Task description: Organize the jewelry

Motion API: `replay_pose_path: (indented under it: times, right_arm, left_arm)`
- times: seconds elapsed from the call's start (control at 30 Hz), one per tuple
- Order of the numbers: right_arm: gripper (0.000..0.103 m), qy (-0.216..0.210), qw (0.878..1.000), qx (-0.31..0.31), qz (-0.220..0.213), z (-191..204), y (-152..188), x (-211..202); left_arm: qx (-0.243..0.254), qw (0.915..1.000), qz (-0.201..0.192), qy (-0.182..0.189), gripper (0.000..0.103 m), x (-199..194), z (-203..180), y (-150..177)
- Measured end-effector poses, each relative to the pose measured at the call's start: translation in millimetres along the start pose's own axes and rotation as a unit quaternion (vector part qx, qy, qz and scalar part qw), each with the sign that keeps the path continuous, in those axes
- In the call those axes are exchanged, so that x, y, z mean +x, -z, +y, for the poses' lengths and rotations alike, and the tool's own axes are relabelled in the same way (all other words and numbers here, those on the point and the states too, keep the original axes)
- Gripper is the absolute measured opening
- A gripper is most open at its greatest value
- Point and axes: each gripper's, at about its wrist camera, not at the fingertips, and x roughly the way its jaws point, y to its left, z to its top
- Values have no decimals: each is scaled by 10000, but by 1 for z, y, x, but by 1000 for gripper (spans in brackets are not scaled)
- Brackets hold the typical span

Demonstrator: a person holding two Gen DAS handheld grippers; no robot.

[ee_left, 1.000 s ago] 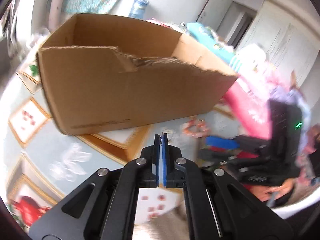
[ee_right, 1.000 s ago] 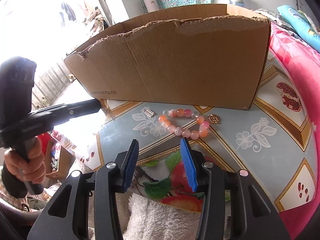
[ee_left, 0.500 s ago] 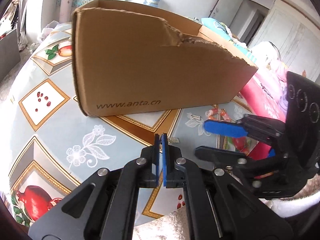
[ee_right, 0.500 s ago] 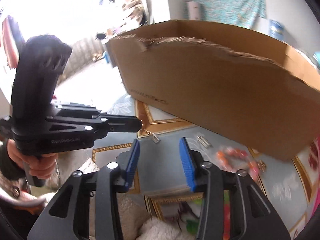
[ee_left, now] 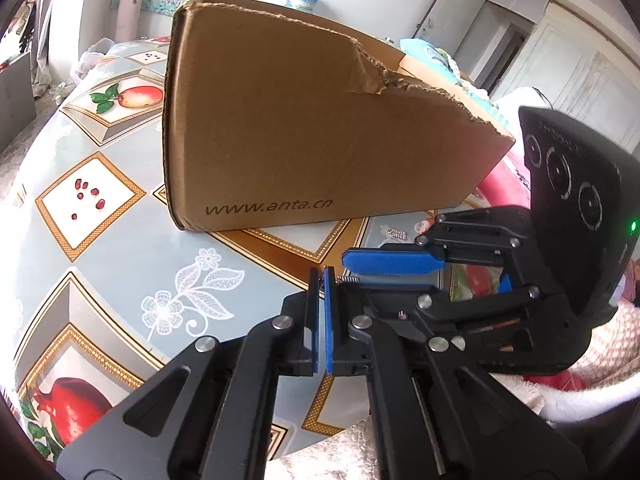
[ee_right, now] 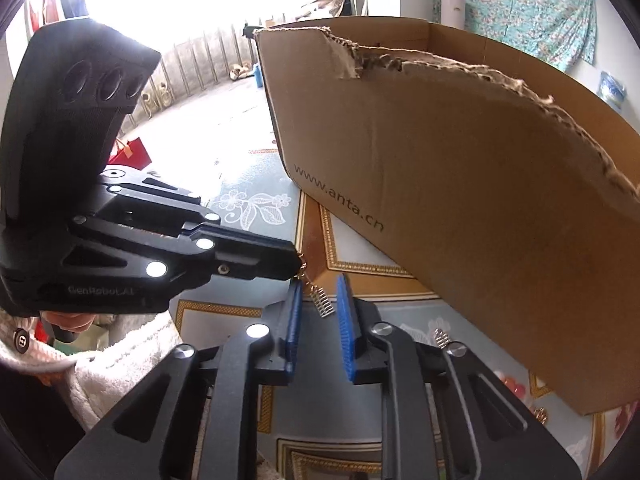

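Handing a dangling earring from one set of jaws to the other, beside the cardboard box (ee_left: 320, 128).

Left wrist view: the left gripper (ee_left: 321, 280), jaws pressed together, pinches the earring (ee_left: 347, 279) at its tip.
Right wrist view: the right gripper (ee_right: 318, 300), jaws closing, straddles the earring's pendant, not yet pressing. Next: a firm pinch, then the left lets go.

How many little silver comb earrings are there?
2. One earring hangs from the left claw, between the right claw's closing jaws; the other lies on the tablecloth beside the box. More may be hidden.
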Motion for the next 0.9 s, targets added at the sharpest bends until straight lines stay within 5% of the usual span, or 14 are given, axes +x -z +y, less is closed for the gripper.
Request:
replay_pose_path:
  times: [0.33,0.9]
  right_arm:
    - [5,261,9974,672,69,-9,5,-3]
    - [5,54,9834,1645,-769,-14,27,-51]
  left_arm:
    - [35,9998,31,-168,1,2,-3,-1]
    - [26,9997,-112,-206,1,-4,-10,2]
